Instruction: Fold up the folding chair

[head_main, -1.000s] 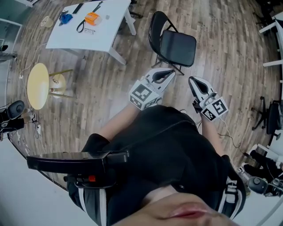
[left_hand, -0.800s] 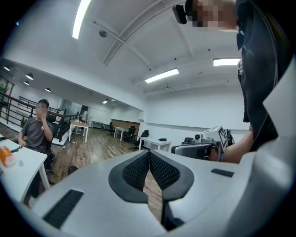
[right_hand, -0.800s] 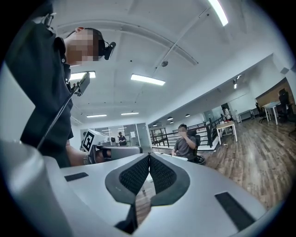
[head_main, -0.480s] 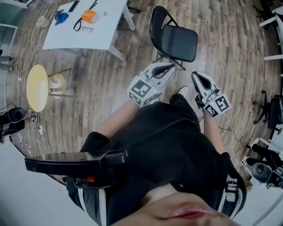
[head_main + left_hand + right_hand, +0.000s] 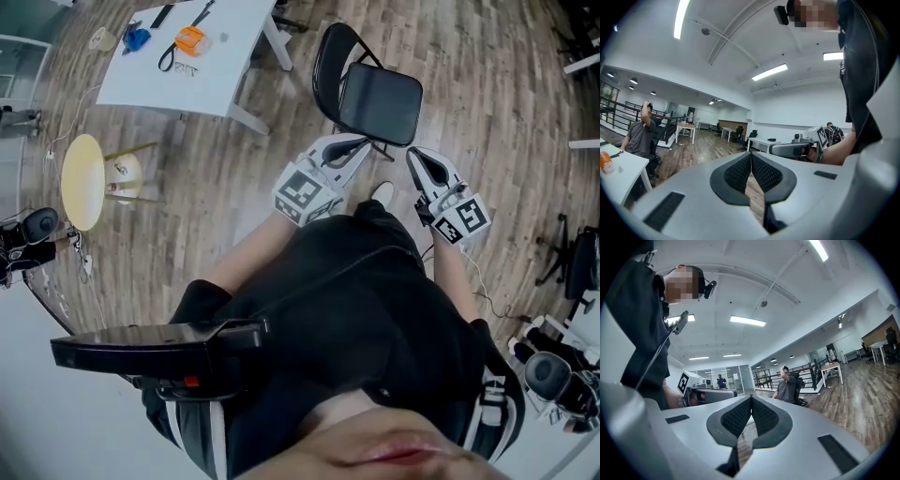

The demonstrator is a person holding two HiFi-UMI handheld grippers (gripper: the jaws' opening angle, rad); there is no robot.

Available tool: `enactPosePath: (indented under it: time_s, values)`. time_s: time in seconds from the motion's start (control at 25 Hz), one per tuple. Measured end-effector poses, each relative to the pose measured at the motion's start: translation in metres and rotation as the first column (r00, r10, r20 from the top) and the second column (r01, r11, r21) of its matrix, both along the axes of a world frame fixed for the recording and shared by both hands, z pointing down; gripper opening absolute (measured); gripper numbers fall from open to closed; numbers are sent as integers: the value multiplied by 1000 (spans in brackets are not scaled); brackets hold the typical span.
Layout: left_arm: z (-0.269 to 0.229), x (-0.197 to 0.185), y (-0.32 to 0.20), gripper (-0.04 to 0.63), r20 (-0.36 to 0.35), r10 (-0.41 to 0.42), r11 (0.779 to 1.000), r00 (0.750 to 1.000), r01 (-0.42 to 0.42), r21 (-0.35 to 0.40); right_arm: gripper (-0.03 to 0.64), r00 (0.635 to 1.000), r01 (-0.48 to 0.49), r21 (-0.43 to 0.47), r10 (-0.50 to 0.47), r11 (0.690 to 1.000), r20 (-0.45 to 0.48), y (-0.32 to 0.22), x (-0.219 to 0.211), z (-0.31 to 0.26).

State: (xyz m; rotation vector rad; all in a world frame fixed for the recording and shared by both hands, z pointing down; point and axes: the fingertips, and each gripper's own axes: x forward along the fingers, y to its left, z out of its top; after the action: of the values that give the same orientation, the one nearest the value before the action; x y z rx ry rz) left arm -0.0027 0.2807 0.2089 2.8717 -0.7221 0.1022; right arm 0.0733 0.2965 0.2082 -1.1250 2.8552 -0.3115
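Stool point(image 5: 82, 180) with a round yellow top stands at the far left of the head view on the wood plank floor point(image 5: 234, 169). To its right, in the upper left of the frame, a white table point(image 5: 220, 80) carries a blue object point(image 5: 137, 39), an orange object point(image 5: 191, 39) and a black strap point(image 5: 172, 56). Further right, at mid-frame, the left tongs point(image 5: 361, 143) point up the frame toward the folding chair point(image 5: 380, 94), their tips close below it and not touching it; in the left gripper view these tongs point(image 5: 751, 158) are pressed together with nothing between the ribbed pads. The chair stands unfolded on the floor at the upper centre, well apart from the table's nearest leg. Its black seat lies flat and open, and its looped black backrest rises along the seat's left side, so the chair faces the right of the frame and its long axis runs roughly left to right. Right of the chair's lower corner, the right tongs point(image 5: 415, 156) also point up the frame, near the seat's lower right edge and clear of it. In the right gripper view those tongs point(image 5: 751, 401) are likewise closed tight on nothing.
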Motion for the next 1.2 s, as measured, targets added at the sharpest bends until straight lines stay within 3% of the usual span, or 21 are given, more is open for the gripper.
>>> enactPosePath:
  time_s: [0.32,0.76,0.96,1.2]
  values:
    - [3,57,-50,6,38,-57,998,998,58,-17,9,997,75,-4,-75,997,14,-52,54,4]
    - [8,112,-80,6,99,-115,993,988,119,-29,10,987,151,-9,-150,988,54,-83,105,15]
    - [9,126,-89,6,106,-112,993,988,116,-37,11,983,176,-18,-175,984,65,-96,111,19]
    - [14,114,-102,6,97,-101,994,990,106,-42,10,983,174,-40,-171,984,71,-108,91,26]
